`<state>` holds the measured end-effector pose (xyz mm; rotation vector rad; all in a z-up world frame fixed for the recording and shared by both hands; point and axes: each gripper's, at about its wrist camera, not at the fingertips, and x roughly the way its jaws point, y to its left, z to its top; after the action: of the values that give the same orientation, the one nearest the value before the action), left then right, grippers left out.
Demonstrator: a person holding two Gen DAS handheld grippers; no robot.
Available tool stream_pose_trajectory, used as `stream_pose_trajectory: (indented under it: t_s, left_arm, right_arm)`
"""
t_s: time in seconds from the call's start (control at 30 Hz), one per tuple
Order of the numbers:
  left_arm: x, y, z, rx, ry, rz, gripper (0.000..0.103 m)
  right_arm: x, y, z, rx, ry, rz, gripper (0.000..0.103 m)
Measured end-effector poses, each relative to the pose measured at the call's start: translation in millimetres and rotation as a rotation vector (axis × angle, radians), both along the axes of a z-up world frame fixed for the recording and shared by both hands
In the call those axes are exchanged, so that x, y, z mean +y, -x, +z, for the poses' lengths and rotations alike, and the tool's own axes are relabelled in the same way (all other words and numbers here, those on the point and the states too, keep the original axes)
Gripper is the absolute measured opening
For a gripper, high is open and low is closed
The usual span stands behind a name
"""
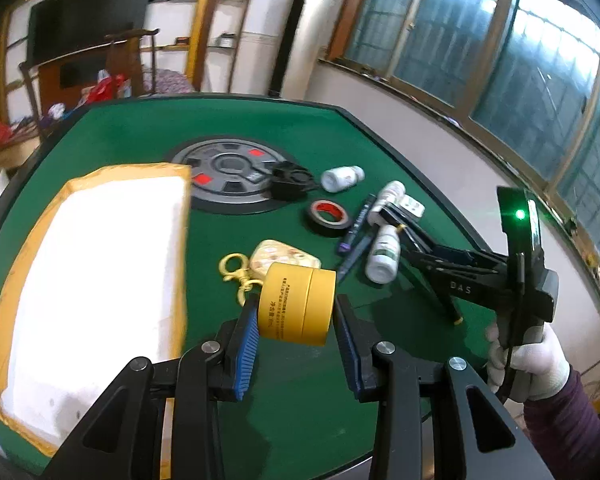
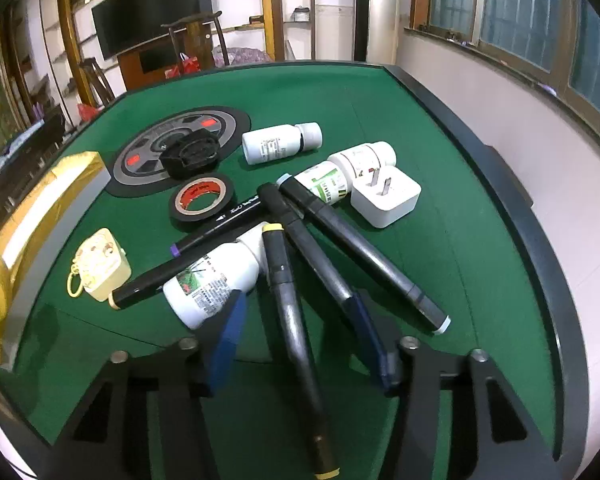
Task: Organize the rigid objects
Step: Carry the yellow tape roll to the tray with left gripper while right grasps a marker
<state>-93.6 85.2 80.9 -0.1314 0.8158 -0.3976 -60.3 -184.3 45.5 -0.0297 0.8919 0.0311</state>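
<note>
the yellow tin (image 1: pixel 297 305) sits between the blue pads of my left gripper (image 1: pixel 296 338), lifted clear of the green table (image 1: pixel 260 120). in the left wrist view the jaws stand partly closed, the left pad against one flat end of the tin and the right pad at the other, so i judge that i have it clamped. just to the left lies the white tray with the yellow rim (image 1: pixel 100 280), nothing in it that i can see. below the tin on the felt are a gold clasp (image 1: pixel 236 270) and a cream keychain box (image 1: pixel 284 258), with a roll of black tape (image 1: pixel 329 216) further off. my right gripper (image 1: pixel 392 216) shows here too, reaching into the pile of bottles and markers, held by a gloved hand (image 1: pixel 528 360).

in the right wrist view the right gripper (image 2: pixel 296 336) hangs low over that pile. its jaws are narrowed around two dark markers: the yellow-capped marker (image 2: pixel 288 300) runs down between the pads and a second dark marker (image 2: pixel 312 252) lies against the right pad. whether the pads press on either i cannot tell. a white bottle (image 2: pixel 212 280) rests by the left pad, a white plug (image 2: pixel 386 200) well beyond.

i judge the step in hand to be carrying the tin to the tray. next, the left needs to swing over the tray, lower, then open; the right needs to settle on one marker, not two.
</note>
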Motion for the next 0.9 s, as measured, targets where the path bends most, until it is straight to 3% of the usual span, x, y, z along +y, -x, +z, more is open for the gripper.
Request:
stream_pose_trajectory:
  t_s: [0.03, 0.13, 0.23, 0.3, 0.47, 0.67, 0.9]
  left_arm:
    - [5.3, -0.1, -0.6, 0.002, 0.007, 0.011, 0.038]
    - [19.8, 1.4, -1.1, 0.007, 0.025, 0.042, 0.038]
    - [32.9, 3.0, -3.0, 0.007, 0.037, 0.067, 0.038]
    - [38.5, 4.5, -4.0, 0.004, 0.042, 0.078, 0.038]
    - [54.1, 9.3, -0.2, -0.004, 0.056, 0.098, 0.038]
    - [78.0, 7.1, 11.6, -0.021, 0.062, 0.122, 0.038]
    - [99.1, -30.8, 10.8, -0.004, 0.022, 0.179, 0.038]
  right_arm:
    - [0.5, -0.1, 0.3, 0.001, 0.011, 0.003, 0.043]
    - [-2.9, -0.7, -1.7, 0.035, -0.021, 0.028, 0.017]
    - [-2.8, -1.0, -9.8, 0.064, -0.011, 0.022, 0.017]
    - [-4.6, -4.4, -17.4, 0.095, -0.056, 0.024, 0.017]
    - [-7.3, -0.7, -8.5, 0.081, -0.122, 0.018, 0.016]
    - [5.8, 23.4, 34.1, 0.03, -0.305, 0.099, 0.015]
    - [78.4, 17.6, 81.0, 0.011, -0.476, 0.319, 0.015]
